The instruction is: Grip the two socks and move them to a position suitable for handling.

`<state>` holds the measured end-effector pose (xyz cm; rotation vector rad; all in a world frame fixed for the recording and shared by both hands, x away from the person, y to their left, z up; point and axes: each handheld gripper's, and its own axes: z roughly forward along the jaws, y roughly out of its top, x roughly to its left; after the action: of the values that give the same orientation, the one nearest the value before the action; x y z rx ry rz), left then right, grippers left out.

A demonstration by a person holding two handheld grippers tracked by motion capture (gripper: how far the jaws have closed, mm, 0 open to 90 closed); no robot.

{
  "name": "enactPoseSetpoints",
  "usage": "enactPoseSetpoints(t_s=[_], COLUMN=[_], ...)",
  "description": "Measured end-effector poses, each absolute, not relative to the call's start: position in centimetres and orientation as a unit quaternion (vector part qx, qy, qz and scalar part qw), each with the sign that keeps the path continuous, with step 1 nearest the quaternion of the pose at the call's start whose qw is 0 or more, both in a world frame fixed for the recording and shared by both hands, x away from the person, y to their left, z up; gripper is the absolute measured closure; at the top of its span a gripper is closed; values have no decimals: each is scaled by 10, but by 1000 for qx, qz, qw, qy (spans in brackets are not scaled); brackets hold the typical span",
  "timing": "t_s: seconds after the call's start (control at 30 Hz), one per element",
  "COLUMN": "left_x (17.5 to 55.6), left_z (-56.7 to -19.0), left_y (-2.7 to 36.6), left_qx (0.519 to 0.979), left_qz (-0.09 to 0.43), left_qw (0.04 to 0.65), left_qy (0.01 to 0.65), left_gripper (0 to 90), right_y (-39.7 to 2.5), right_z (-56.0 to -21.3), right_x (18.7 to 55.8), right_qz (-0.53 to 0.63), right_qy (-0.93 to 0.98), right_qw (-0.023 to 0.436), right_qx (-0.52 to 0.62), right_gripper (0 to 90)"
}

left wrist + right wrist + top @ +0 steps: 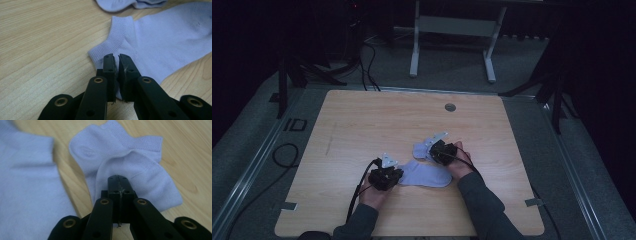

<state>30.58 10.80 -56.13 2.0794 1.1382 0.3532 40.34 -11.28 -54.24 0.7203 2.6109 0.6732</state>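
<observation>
High view: two pale socks lay mid-table (362,125). The flat sock (428,174) touched the left gripper (388,175); the folded sock (421,149) met the right gripper (438,150).

Left gripper view: jaws pinched the flat sock (160,45) at its cuff edge.

Right gripper view: jaws were clamped together on the folded sock (130,165).
</observation>
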Motion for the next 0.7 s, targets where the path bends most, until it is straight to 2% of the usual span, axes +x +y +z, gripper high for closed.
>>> enactPoseSetpoints(t_s=[0.1, 0.13, 0.2, 0.3, 0.57, 0.7], left_x=[306, 306, 306, 306, 306, 306], left_z=[-561, -561, -561, -561, -561, -561], left_y=[108, 108, 108, 108, 108, 108], left_qx=[808, 808, 808, 808, 808, 809], left_qz=[137, 137, 137, 138, 137, 137], left_qw=[364, 365, 365, 365, 365, 365], left_qy=[442, 442, 442, 442, 442, 440], left_gripper=[838, 838, 838, 836, 832, 828], right_y=[-112, -112, -112, -111, -100, -92], right_z=[-540, -536, -531, -525, -522, -526], right_x=[407, 409, 410, 415, 431, 437], right_qz=[227, 229, 253, 274, 291, 282], right_qy=[928, 924, 912, 897, 870, 866], right_qw=[164, 162, 156, 146, 133, 129], right_qx=[245, 259, 283, 315, 376, 392], right_gripper=[881, 797, 706, 646, 587, 596])
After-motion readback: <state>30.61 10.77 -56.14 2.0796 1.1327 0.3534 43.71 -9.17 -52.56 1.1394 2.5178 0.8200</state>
